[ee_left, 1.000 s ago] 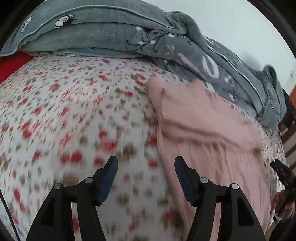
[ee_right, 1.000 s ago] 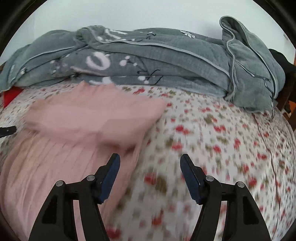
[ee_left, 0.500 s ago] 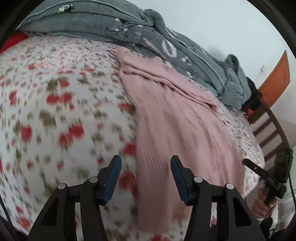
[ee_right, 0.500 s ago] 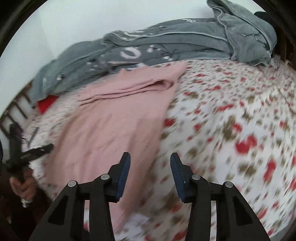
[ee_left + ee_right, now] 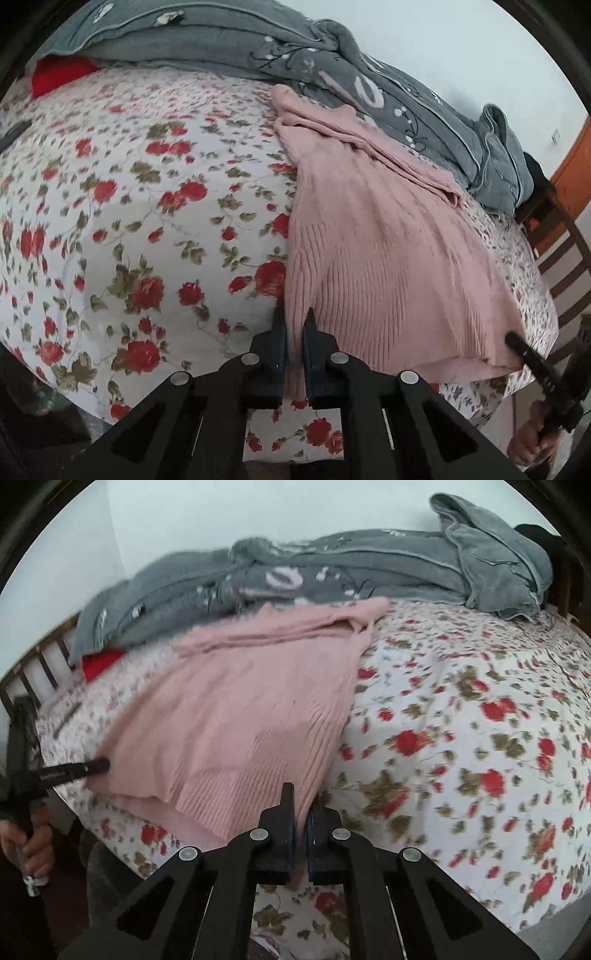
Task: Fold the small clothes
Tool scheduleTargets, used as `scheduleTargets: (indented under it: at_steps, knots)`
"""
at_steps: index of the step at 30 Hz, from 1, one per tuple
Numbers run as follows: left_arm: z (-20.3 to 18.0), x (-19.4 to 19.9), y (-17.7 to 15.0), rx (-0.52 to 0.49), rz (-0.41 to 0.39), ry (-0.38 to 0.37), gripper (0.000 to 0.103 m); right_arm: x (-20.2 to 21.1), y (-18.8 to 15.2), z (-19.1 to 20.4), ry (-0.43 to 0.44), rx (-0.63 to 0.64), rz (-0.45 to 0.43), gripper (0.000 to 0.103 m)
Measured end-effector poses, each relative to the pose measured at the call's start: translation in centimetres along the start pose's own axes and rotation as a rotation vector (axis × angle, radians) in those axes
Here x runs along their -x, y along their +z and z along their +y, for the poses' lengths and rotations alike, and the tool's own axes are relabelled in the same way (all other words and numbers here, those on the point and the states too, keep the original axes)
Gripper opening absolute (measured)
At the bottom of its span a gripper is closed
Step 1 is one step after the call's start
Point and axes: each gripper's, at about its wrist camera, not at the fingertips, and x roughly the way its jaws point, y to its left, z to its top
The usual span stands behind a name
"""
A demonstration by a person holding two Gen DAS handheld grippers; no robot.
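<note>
The left gripper (image 5: 293,325) is pinched tight on the near left corner of the pink sweater (image 5: 388,236), with the knit squeezed between its two blue pads. The right gripper (image 5: 302,801) is pinched tight on the other near corner, and pink knit shows in the thin gap there too. Both sets of jaws have just been closing, and the cloth is between them. Holding both bottom corners like this looks like the way to lift the bottom edge and fold it up toward the top, so the fold is probably just starting. The sweater lies flat on the bed with its bottom edge at the near side of the bed. It is soft and stretchy, with thin ribs running down near the bottom edge, so it will sag if only one corner is lifted. Its sleeves are already tucked across the top in a long bunch. Under it is the bedsheet (image 5: 147,221), white with red roses and green leaves, puffy and smooth. Farther back sits a gray blanket (image 5: 332,74), thick and fuzzy, heaped in lumps by the wall. A bit of red cloth (image 5: 59,74) peeks out beside it.
</note>
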Motion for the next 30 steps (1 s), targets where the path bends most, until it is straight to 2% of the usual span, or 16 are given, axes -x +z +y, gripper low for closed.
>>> scheduleTargets:
  at_steps: [2, 5, 10, 17, 21, 25, 28, 30]
  knots:
    - [0.2, -0.8, -0.2, 0.007, 0.003, 0.002, 0.010, -0.7, -0.2, -1.0, 0.019, -0.037, 0.031, 0.005]
    - [0.0, -0.6, -0.6, -0.024, -0.048, 0.005, 0.011, -2.5, -0.7, -1.6, 0.019, -0.068, 0.065, 0.005]
    - [1.4, -0.3, -1.5, 0.082, -0.101, -0.058, 0.011, -2.7, -1.3, -1.6, 0.013, -0.067, 0.040, 0.005]
    - [1.0, -0.2, -1.1, 0.066, -0.084, -0.061, 0.009, -2.1, -1.9, -1.4, 0.008, -0.050, -0.005, 0.006]
    - [2.1, 0.7, -1.4, 0.074, -0.088, -0.059, 0.008, -1.5, -1.8, -2.1, 0.019, -0.092, 0.018, 0.005]
    - [2.5, 0.5, -1.7, 0.073, -0.071, -0.053, 0.009, -0.3, -1.9, -2.9, 0.041, -0.119, -0.004, 0.005]
    - [2.6, 0.9, -1.8, 0.054, -0.088, -0.036, 0.008, -1.0, -2.0, -2.7, 0.000, -0.093, 0.014, 0.005]
    - [3.0, 1.3, -1.7, 0.057, -0.095, -0.029, 0.009, -0.2, -1.9, -2.9, 0.022, -0.107, -0.013, 0.005]
